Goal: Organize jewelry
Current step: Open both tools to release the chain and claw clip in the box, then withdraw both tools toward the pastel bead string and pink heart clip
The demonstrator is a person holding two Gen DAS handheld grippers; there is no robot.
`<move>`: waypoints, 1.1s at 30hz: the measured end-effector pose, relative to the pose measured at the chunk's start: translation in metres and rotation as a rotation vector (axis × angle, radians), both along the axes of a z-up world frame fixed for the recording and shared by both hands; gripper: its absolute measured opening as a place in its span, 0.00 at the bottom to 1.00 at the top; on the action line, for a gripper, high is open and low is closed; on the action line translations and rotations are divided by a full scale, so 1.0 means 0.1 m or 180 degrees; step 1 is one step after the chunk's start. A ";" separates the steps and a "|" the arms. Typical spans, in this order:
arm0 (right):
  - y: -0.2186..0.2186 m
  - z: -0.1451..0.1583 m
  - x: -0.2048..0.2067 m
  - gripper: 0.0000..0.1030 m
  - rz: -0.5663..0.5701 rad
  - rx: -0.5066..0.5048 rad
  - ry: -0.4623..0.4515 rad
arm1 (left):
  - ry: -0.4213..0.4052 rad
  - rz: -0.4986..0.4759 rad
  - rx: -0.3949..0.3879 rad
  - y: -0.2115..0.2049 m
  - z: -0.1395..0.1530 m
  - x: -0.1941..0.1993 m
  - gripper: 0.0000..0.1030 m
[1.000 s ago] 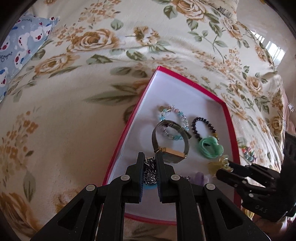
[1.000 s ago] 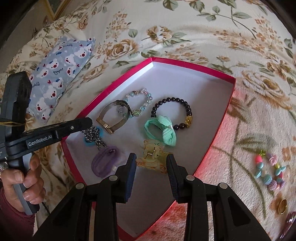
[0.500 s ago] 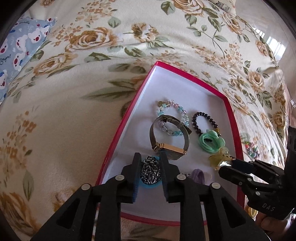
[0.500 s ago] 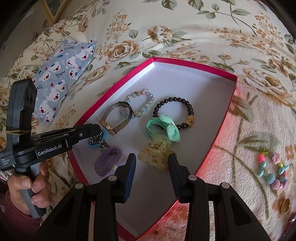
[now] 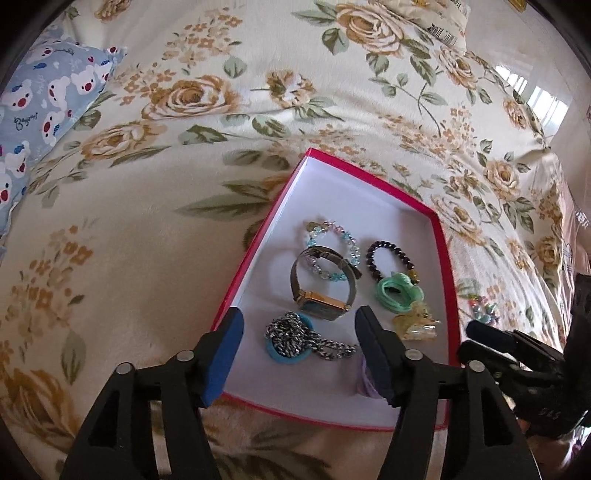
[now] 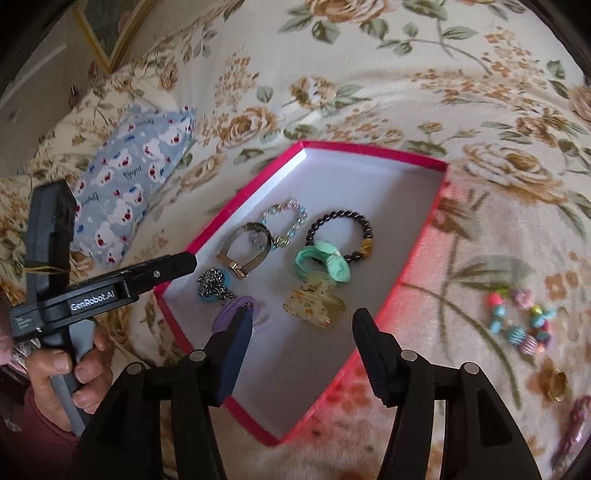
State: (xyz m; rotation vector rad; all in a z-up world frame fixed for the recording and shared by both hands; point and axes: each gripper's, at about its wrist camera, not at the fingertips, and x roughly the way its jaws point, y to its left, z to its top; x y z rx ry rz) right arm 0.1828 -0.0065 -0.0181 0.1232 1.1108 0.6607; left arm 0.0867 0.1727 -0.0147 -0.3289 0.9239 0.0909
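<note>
- box (image 6: 373,153): pink-red rim, white inside
- bedspread (image 5: 155,229): cream, tan roses, green leaves
- pillow (image 6: 125,184): light blue, white bears
- bow (image 6: 325,262): mint green
- bead bracelet (image 6: 341,230): black

This is a bedroom in a home. A soft bed cover with big roses (image 5: 192,99) fills most of both views. A small blue pillow with little bears (image 6: 129,177) lies at the left. A picture frame (image 6: 107,33) leans at the upper left.

Both claws, left (image 5: 297,347) and right (image 6: 303,345), newly wide, empty.
</note>
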 end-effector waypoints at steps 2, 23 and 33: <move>-0.14 0.08 -0.04 0.60 -0.0094 0.0034 -0.0032 | -0.0037 -0.0010 0.0004 -0.05 0.06 -0.05 0.65; -1.93 0.22 -0.66 0.65 -0.1307 -0.0247 -0.0094 | -0.0121 -0.0906 -0.0054 -1.05 0.25 -0.14 0.69; -2.06 0.13 -0.67 0.64 -0.1405 -0.0317 -0.0080 | 0.0014 -0.1336 0.0188 -1.51 0.10 0.33 0.69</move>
